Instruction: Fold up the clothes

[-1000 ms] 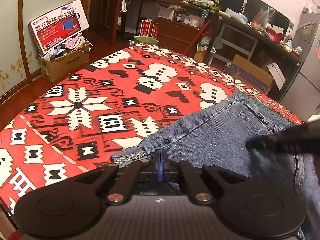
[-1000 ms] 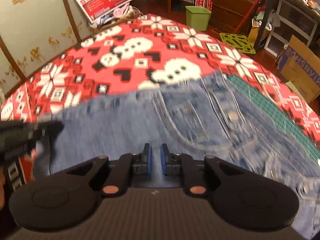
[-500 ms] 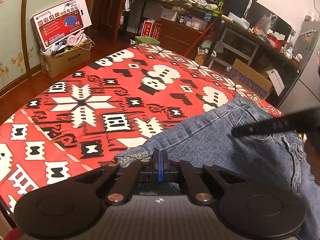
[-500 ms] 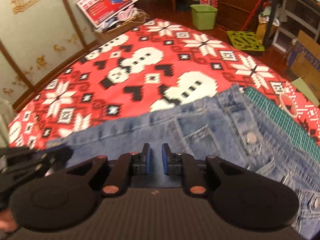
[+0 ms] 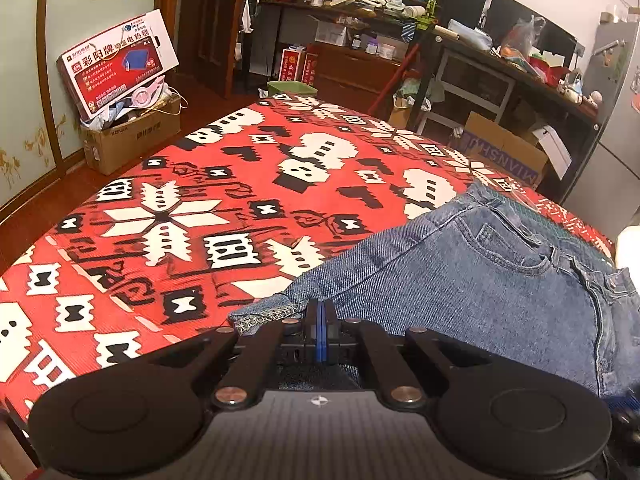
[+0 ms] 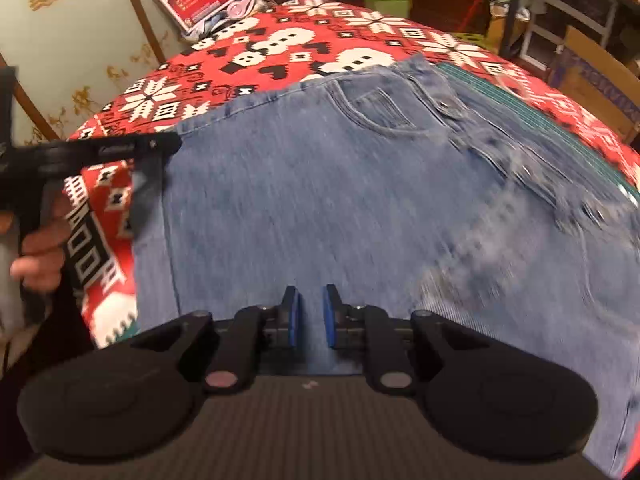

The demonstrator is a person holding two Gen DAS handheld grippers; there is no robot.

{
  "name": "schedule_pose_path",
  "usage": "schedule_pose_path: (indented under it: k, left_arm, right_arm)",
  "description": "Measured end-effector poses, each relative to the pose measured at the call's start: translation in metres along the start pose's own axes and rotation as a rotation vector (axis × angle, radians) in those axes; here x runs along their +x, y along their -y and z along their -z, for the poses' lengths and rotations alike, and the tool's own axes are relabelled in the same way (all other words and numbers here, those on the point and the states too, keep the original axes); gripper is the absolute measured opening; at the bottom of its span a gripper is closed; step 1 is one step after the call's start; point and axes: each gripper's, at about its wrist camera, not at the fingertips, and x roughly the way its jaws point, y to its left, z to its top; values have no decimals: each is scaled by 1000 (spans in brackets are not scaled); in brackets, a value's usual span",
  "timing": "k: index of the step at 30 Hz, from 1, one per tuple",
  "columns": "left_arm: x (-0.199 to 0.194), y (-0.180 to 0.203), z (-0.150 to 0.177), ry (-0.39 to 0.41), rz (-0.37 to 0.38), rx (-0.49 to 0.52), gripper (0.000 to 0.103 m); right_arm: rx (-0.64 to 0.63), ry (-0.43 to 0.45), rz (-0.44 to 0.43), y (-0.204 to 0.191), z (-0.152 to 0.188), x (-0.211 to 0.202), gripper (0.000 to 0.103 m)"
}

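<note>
Left wrist: my left hand-held gripper (image 5: 320, 330) pinches the jeans (image 5: 460, 280) hem; right hand-held gripper (image 6: 310, 316), slightly spread and empty above the jeans, must next grab denim to fold.

blue denim jeans (image 6: 312, 200) | folded over, front pocket up | flat on red patterned cloth (image 5: 200, 208)

Left gripper (image 5: 320, 330) – black linkage, blue pads, brass screws.
</note>
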Motion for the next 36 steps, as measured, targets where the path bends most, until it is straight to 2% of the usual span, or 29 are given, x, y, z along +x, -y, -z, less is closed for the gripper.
schedule_pose_path:
  k: [5, 10, 13, 15, 19, 22, 25, 30, 33, 36]
  left_arm:
    - [-1, 0, -1, -8, -2, 3, 3]
    - [-6, 5, -4, -40, 1, 0, 3]
    - [-13, 10, -9, -54, 28, 14, 5]
    - [-17, 14, -14, -56, 44, 23, 5]
    - [-19, 24, -24, -43, 122, 0, 5]
    - [-6, 33, -29, -53, 137, -24, 5]
    - [11, 40, -32, -63, 140, -37, 5]
    - [31, 41, -31, -77, 104, -22, 5]
    - [34, 38, -27, -67, 97, -7, 5]
    - [33, 35, -23, -46, 98, 3, 5]
  right_arm:
    - [46, 15, 11, 9, 23, -18, 15]
    - [117, 52, 54, 22, 17, -43, 15]
    - [190, 42, 105, 37, 9, -64, 16]
    - [195, 28, 137, 45, -1, -79, 16]
    - [45, 23, 239, 46, -36, -93, 16]
    - [-27, 36, 238, 42, -66, -76, 16]
    - [-3, 13, 256, 41, -85, -35, 16]
    - [117, -26, 239, 52, -76, 23, 15]
    - [153, 15, 266, 61, -74, 31, 15]
    - [211, 51, 279, 76, -78, 37, 7]
